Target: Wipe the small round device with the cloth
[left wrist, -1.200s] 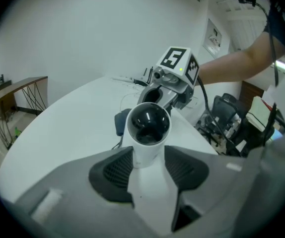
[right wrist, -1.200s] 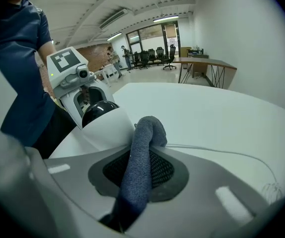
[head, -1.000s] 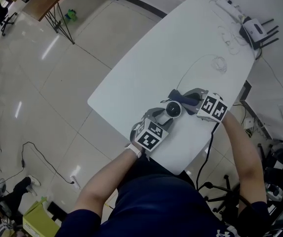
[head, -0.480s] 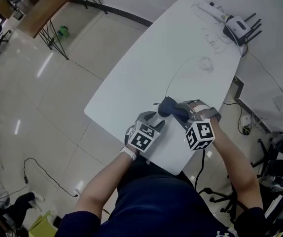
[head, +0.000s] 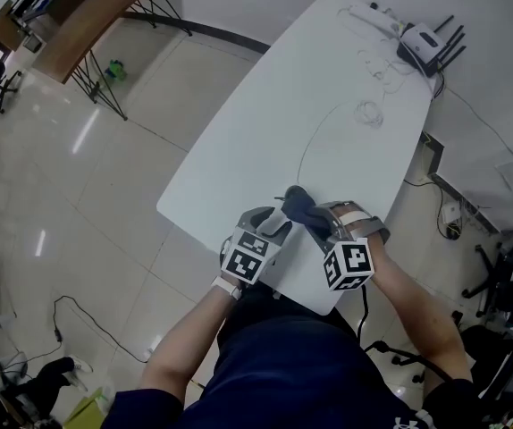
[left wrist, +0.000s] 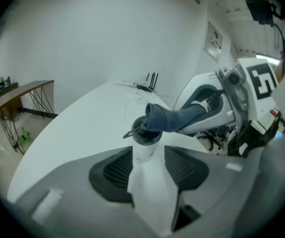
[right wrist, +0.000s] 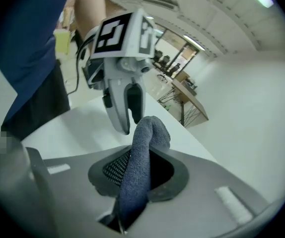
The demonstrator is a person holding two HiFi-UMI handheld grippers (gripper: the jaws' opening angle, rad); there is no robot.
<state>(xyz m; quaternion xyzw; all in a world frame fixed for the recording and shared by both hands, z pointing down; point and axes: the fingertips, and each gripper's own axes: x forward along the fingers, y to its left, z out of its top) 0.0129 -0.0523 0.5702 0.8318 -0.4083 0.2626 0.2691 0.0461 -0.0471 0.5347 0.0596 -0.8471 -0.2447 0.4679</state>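
— Glossy floor tiles all round us, and the long white counter runs off to a router at its far end. Where do we stand on the wipe?
— Mid-wipe, we judge. Our left hand-held gripper is clamped on the small round device, which it holds over the near end of the counter with the dark round face pointing away from us
— And the cloth?
— Our right hand-held gripper is closed tight on the cloth, a dark blue-grey roll that sticks out past the jaws. In the left gripper view its folded tip lies on the upper right of the device's face, touching the rim
— So we are on the face, not the white body?
— That is how we read it; the white body sits between our left jaws, where the cloth cannot reach
— What does the next move ask of us?
— We draw the cloth tip across the face with light pressure while the left grip holds firm, so the device does not twist. We also mind the thin cable on the counter, which seems to lead to the device
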